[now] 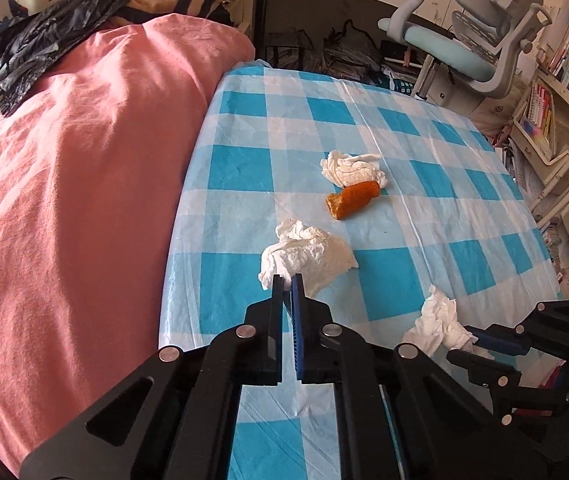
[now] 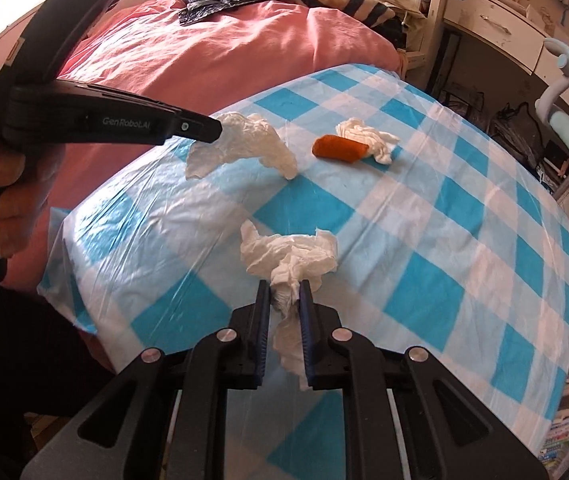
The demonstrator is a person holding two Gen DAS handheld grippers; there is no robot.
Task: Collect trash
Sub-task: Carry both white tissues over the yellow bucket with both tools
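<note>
Two grippers are closed on tissues now: your right gripper [image 2: 285, 292] pinches the near crumpled tissue [image 2: 290, 258] between its pads, and your left gripper [image 1: 287, 286] is shut at the edge of the middle tissue [image 1: 304, 254]. Lift both slowly and straight up, so the thin paper does not tear or slip out. A third tissue [image 1: 354, 168] and an orange wrapper [image 1: 351, 199], touching each other, wait further on the checked tablecloth [image 1: 424, 208]. How much paper the left pads really hold is hard to see. The black plastic bag [image 1: 40, 44] on the pink blanket [image 1: 76, 168] may serve for trash; its opening is not visible.
</note>
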